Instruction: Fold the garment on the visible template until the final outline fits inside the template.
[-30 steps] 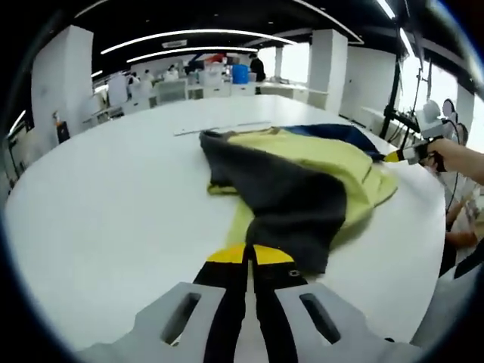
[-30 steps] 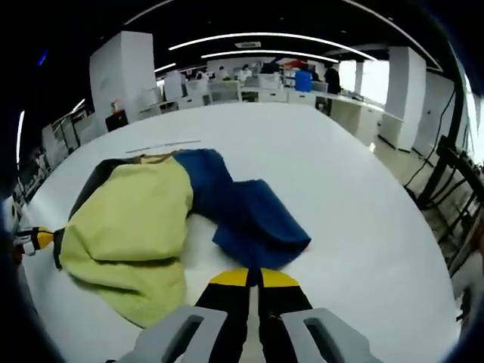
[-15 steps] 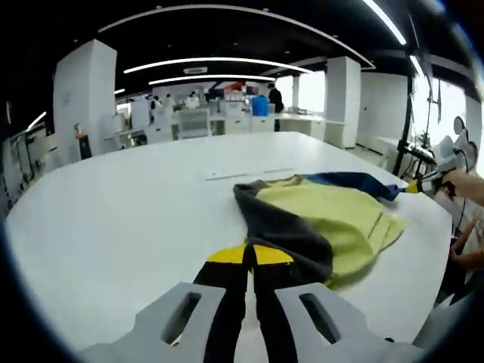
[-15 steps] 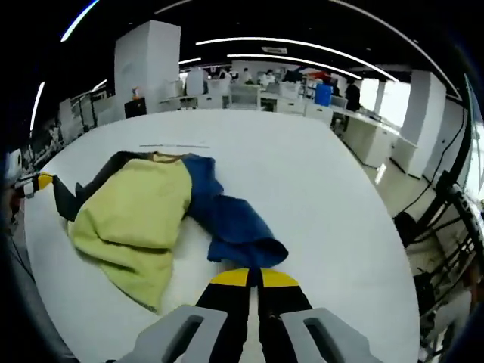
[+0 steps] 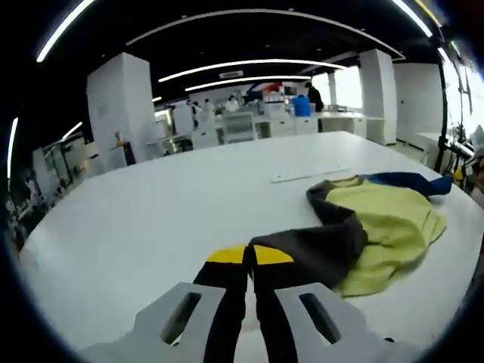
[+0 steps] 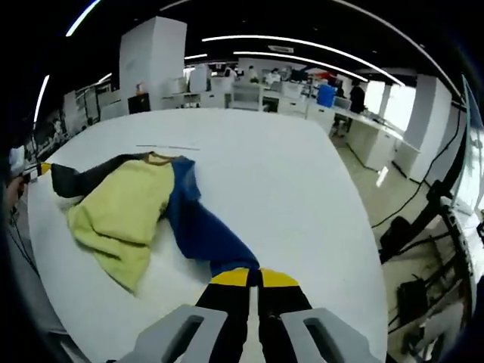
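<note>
A garment lies on the white table, with a yellow-green body, a dark grey sleeve and a blue sleeve. My left gripper is shut on the end of the dark grey sleeve. In the right gripper view the yellow-green body lies left of centre, and the blue sleeve runs down to my right gripper, which is shut on it. The dark sleeve stretches to the left gripper at the far left. A thin pale strip lies on the table beyond the collar.
The round table's edge curves close on the right, with cables and stands on the floor past it. Office desks and white pillars stand far behind. A hand shows at the left rim.
Both grippers have pulled outward with their sleeves, so the bunched garment has stretched out. The blue sleeve has drawn out long and narrow, and the dark sleeve has drawn out sideways.
</note>
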The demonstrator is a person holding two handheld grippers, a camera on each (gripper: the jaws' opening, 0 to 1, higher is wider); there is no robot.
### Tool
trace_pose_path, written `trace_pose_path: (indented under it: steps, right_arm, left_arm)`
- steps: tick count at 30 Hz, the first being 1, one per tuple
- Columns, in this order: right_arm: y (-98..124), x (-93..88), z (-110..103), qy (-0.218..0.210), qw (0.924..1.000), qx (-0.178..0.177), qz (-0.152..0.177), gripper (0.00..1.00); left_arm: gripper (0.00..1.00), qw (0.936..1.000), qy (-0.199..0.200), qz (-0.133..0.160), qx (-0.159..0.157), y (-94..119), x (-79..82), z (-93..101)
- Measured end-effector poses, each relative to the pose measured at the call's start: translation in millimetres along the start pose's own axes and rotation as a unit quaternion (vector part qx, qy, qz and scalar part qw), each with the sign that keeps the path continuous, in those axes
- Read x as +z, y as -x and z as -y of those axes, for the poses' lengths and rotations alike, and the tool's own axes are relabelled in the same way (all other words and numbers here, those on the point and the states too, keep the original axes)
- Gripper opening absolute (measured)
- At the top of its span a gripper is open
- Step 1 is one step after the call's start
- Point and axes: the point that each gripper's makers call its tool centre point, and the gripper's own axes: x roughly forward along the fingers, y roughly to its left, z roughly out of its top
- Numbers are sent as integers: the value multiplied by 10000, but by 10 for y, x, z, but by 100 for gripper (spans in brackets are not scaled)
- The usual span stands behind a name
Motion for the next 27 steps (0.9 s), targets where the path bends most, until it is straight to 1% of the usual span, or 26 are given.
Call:
trace_pose_path:
  steps: [2,4,5,7,10,12,13,14,17,21,27]
  right_arm:
    - [-25,-28,46,2,10000,1,-74,0]
    - [-52,-83,100,134,9996,-33,-226,0]
    - [-58,-90,111,119,9996,-41,-240,0]
    - [-84,-114,146,150,9994,-13,-300,0]
    - [-120,-154,225,25,9991,-7,-418,0]
    - [-132,-155,274,-22,9989,-28,-459,0]
    - [-135,-155,308,-23,9988,-37,-496,0]
    - [-134,-151,328,-36,9987,-46,-506,0]
    - [-146,-157,437,-102,9981,-103,-595,0]
    - [-170,-186,570,-146,9972,-197,-712,0]
    - [-183,-266,783,-87,9945,-388,-968,0]
  left_arm:
    - [0,9997,200,-83,145,-28,-60,-131]
    - [0,9991,293,-145,280,-54,-112,-245]
    - [0,9990,300,-166,295,-61,-124,-263]
    - [0,9983,278,-278,432,-97,-187,-373]
    - [0,9972,338,-388,543,-156,-259,-505]
    - [0,9957,150,-571,712,-187,-348,-623]
    - [0,9949,132,-666,750,-209,-395,-660]
    - [0,9948,95,-688,742,-228,-413,-675]
    - [0,9911,-341,-977,839,-231,-509,-744]
    - [0,9885,-471,-1158,855,-278,-621,-797]
    - [0,9860,-603,-1291,862,-299,-677,-872]
